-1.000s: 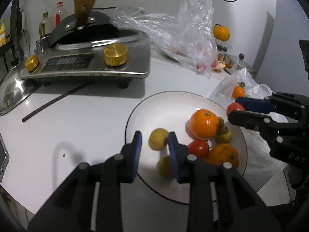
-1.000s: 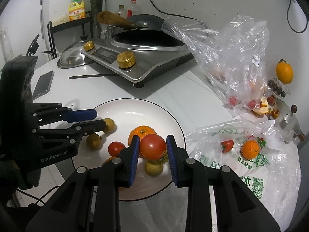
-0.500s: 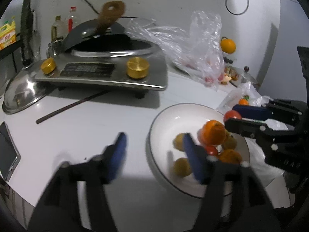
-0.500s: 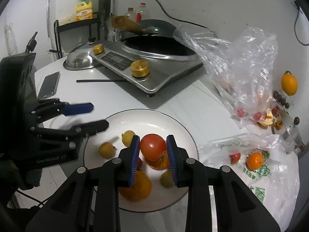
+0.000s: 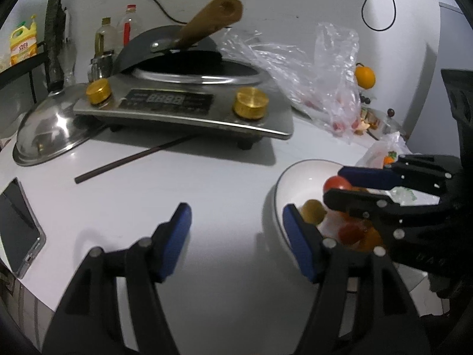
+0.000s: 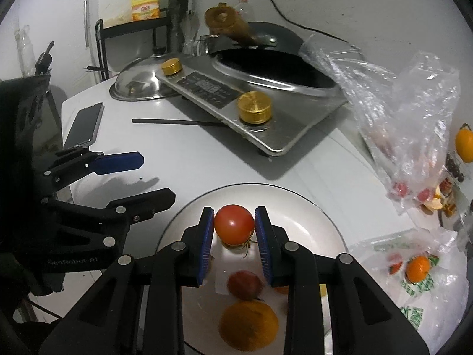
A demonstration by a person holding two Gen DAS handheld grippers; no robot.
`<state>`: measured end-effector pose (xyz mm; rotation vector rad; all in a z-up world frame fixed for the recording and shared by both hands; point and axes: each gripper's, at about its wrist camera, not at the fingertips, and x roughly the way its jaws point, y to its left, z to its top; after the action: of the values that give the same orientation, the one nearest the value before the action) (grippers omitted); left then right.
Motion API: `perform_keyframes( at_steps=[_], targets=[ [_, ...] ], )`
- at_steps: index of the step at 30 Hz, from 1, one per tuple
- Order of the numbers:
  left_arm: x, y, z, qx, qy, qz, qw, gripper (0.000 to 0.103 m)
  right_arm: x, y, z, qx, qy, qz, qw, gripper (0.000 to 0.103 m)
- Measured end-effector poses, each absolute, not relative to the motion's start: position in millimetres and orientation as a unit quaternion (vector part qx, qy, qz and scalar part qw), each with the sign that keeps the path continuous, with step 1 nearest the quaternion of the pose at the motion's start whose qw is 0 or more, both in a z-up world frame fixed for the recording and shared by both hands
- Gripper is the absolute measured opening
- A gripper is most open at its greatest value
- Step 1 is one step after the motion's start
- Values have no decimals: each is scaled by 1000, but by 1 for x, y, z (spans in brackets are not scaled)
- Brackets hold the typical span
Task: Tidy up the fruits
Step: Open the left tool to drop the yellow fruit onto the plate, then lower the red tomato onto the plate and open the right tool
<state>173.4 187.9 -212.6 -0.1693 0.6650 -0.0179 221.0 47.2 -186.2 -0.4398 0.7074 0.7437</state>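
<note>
1. From the left wrist camera, the left gripper [image 5: 235, 222] hung over the white table [image 5: 177, 183] with its blue-padded jaws spread wide and nothing between them; its right-hand finger sat just at the near-left rim of the white plate [image 5: 279, 189]
2. In the same view the right gripper [image 5: 346, 188] reached in from the right above the plate, with a red tomato [image 5: 335, 184] caught between its two fingers
3. On the plate below lay a small yellow-brown fruit [image 5: 312, 210] near the left rim, a smaller red tomato [image 5: 351, 232] and something orange beside it, partly hidden by the gripper arm
4. Farther back stood a steel cooker [image 5: 189, 103] with two gold knobs and a dark pan on top, a steel lid [image 5: 50, 136] at its left, a dark chopstick [image 5: 133, 159] lying in front, and a phone [image 5: 17, 227] at the table's left edge
5. From the right wrist camera, the right gripper [image 6: 234, 227] was closed onto the tomato [image 6: 234, 224], the pads pressing both its sides, holding it above the middle of the plate [image 6: 319, 224]
6. Underneath it on the plate I could see a darker red tomato [image 6: 244, 284] and an orange [image 6: 249, 325] nearer the camera, both blurred
7. The left gripper [image 6: 156, 177] stood to the left of the plate over the bare table, jaws far apart and empty
8. To the right lay a crumpled clear bag [image 6: 405, 118] with red fruits inside, and a printed bag [image 6: 414, 269] holding a small orange
</note>
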Motion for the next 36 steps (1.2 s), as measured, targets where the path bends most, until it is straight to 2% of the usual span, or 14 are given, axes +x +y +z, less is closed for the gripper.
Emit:
perform_keyframes(
  at_steps=[11, 25, 29, 36],
  targets=[
    [172, 208, -227, -102, 335, -4, 937, 66, 228, 80, -205, -225, 353, 365, 832, 30],
    [172, 210, -231, -108, 337, -6, 935, 66, 233, 78, -216, -225, 370, 351, 830, 31],
    [169, 207, -228, -105, 334, -7, 937, 66, 232, 75, -215, -224, 372, 346, 832, 36],
    [162, 199, -220, -98, 326, -8, 940, 66, 226, 66, -208, -220, 364, 341, 838, 36]
  ],
)
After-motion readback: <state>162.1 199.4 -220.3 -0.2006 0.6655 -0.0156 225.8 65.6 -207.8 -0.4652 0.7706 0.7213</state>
